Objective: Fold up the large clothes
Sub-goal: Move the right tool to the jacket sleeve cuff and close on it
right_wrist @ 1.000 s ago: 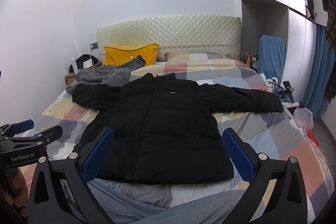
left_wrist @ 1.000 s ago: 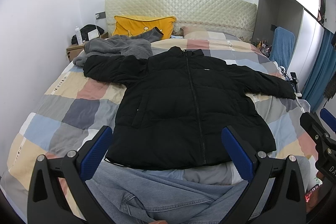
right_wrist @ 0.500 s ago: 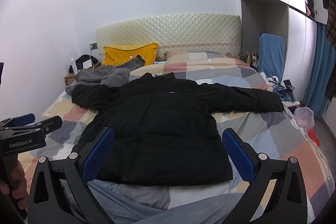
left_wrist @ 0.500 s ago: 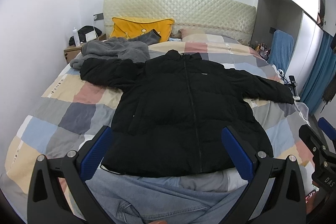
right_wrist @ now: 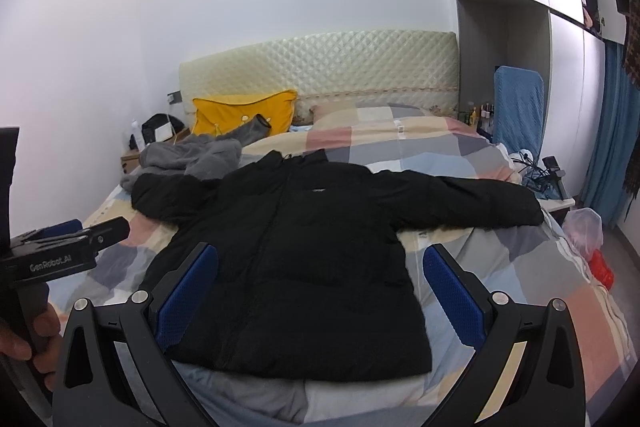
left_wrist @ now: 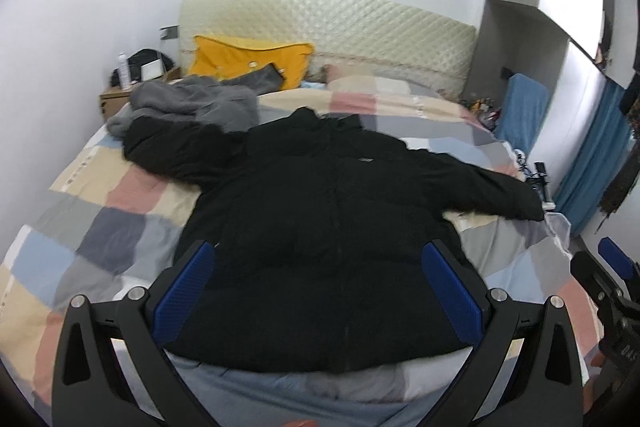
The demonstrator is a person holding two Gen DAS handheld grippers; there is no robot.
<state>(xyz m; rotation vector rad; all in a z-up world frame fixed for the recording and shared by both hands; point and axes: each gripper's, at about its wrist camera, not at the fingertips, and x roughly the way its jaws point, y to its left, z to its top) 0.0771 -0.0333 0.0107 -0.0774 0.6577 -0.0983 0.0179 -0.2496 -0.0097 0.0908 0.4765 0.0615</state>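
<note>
Black jacket [left_wrist: 320, 227] lies spread flat beyond both open, empty claws.

White walls, a quilted cream headboard [right_wrist: 320, 67], grey wardrobes [right_wrist: 520, 7] and blue curtains [right_wrist: 608, 131] at right.

You're looking across a bed [right_wrist: 460, 163] wearing a patchwork quilt of pink, grey, blue and cream squares. A yellow pillow [right_wrist: 244, 113] is leaning against the quilted cream headboard [right_wrist: 320, 67]. Just in front of it, a grey fleece garment [right_wrist: 192, 157] is lying crumpled at the far left corner. A nightstand [left_wrist: 116, 99] is sitting by the wall, carrying a clear bottle [left_wrist: 124, 69] and a dark bag [right_wrist: 162, 127]. On your right, a blue towel [right_wrist: 518, 107] is hanging beside blue curtains [right_wrist: 612, 143], and small bottles [right_wrist: 480, 111] are standing near the headboard's end.
</note>
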